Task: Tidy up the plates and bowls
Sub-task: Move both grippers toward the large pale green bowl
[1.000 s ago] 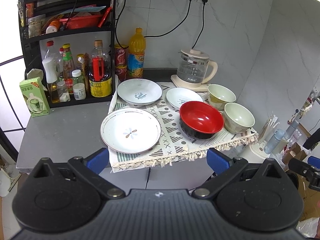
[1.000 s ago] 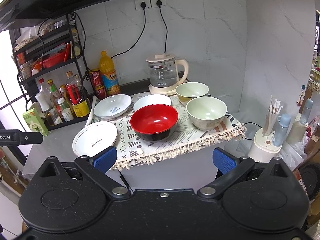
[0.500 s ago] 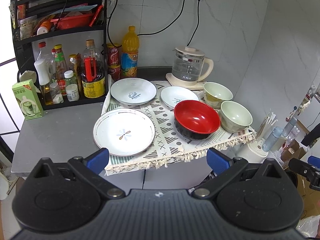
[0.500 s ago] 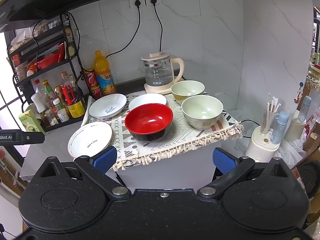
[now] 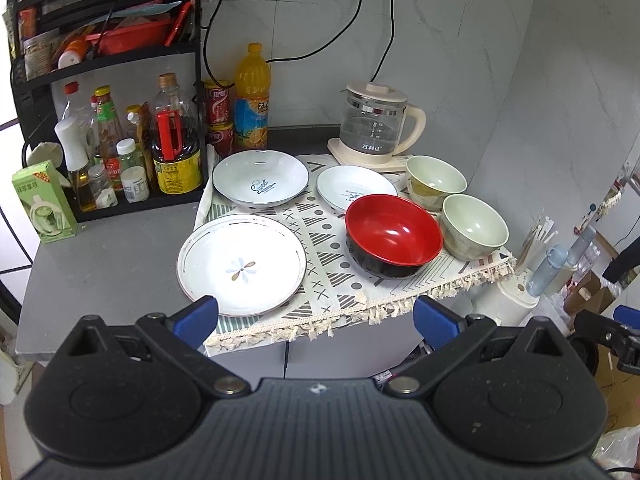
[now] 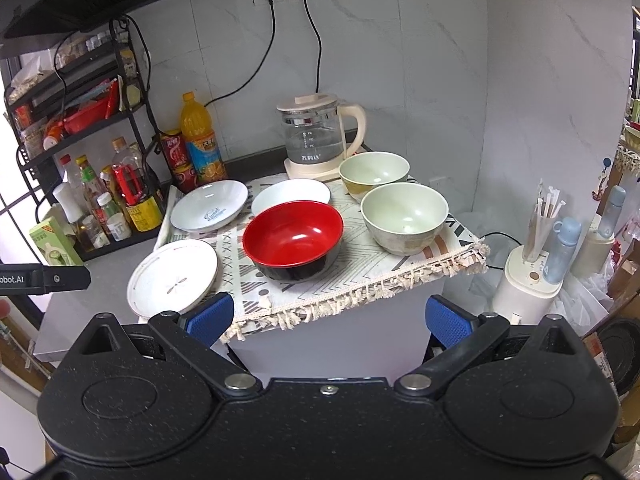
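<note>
On a patterned fringed cloth [image 5: 320, 240] lie a flower plate [image 5: 242, 264] at front left, a "Sweet" deep plate [image 5: 260, 178] behind it, a small white plate [image 5: 352, 188], a red bowl [image 5: 394, 236] and two pale green bowls [image 5: 474, 226] [image 5: 434, 180]. My left gripper [image 5: 316, 320] hovers open before the table's front edge, its left pad near the flower plate's rim. The right gripper [image 6: 328, 318] is open too, holding nothing, in front of the red bowl [image 6: 294, 238]; the flower plate [image 6: 174, 276] lies to its left.
A glass kettle [image 5: 376, 124] stands at the back. A black rack with sauce bottles [image 5: 172, 140], an orange drink bottle [image 5: 251, 100] and a green carton [image 5: 42, 202] fill the left. A white holder with straws [image 6: 532, 264] stands right of the table.
Both grippers have drifted slightly nearer the table and the views shifted a little; the dishes have not moved and both grippers stay open.
</note>
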A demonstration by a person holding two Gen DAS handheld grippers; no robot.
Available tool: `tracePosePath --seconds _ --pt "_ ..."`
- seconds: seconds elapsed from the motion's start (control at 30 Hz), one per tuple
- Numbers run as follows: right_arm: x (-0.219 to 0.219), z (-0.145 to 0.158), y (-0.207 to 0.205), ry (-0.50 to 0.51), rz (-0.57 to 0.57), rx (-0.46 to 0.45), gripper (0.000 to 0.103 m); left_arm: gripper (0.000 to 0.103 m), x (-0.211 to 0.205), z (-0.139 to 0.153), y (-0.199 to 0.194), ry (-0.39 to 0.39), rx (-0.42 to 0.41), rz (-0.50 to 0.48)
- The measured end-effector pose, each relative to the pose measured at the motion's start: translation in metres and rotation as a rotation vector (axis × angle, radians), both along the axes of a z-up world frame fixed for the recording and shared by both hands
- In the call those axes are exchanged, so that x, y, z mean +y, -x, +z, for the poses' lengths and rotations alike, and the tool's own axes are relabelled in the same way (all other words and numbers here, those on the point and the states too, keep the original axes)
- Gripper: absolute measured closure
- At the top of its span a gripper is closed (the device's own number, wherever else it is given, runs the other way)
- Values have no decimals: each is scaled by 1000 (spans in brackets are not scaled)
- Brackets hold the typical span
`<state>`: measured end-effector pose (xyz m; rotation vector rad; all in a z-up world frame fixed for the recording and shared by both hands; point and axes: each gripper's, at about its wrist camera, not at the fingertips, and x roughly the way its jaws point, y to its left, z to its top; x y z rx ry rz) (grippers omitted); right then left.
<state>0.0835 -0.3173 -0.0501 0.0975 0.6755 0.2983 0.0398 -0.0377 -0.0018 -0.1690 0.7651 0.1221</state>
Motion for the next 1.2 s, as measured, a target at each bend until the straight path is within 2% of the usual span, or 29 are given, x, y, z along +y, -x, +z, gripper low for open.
tracePosePath --seconds 0.53,1.0,1.2 --pt "4 -18 -59 12 -56 64 0 1 -1 -15 -65 17 54 -48" --pt "-2 -33 -125 -7 -150 91 0 1 -10 -28 -158 30 68 -131" --pt "-5 -45 -149 27 -244 111 0 1 -16 -39 -199 49 92 -181"
